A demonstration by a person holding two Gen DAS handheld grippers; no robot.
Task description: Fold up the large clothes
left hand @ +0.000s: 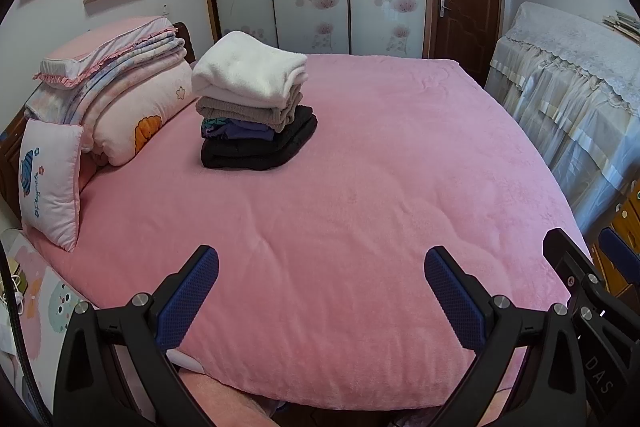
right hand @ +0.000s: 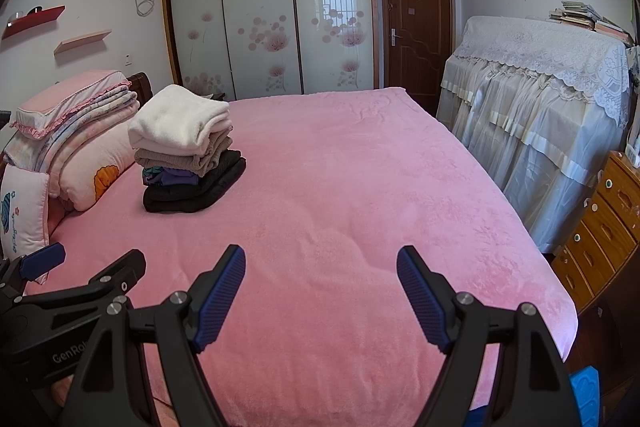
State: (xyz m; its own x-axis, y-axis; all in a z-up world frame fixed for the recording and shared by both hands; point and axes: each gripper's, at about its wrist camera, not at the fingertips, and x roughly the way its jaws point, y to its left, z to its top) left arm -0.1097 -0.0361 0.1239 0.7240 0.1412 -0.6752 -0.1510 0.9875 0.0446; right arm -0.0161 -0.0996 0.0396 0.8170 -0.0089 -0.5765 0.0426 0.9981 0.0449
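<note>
A stack of folded clothes (left hand: 254, 103) sits on the pink bed (left hand: 360, 187), white garment on top, then beige, purple and black. It also shows in the right wrist view (right hand: 188, 151), far left of the bed (right hand: 360, 187). My left gripper (left hand: 320, 267) is open and empty, above the near edge of the bed. My right gripper (right hand: 320, 263) is open and empty, also above the near part of the bed. The right gripper shows at the right edge of the left wrist view, and the left gripper at the left edge of the right wrist view.
Folded quilts and pillows (left hand: 112, 87) lie at the bed's head on the left. A lace-covered piece of furniture (right hand: 540, 107) stands right of the bed, a wooden drawer chest (right hand: 600, 227) nearer. A wardrobe (right hand: 268, 19) and a door (right hand: 416, 27) are behind.
</note>
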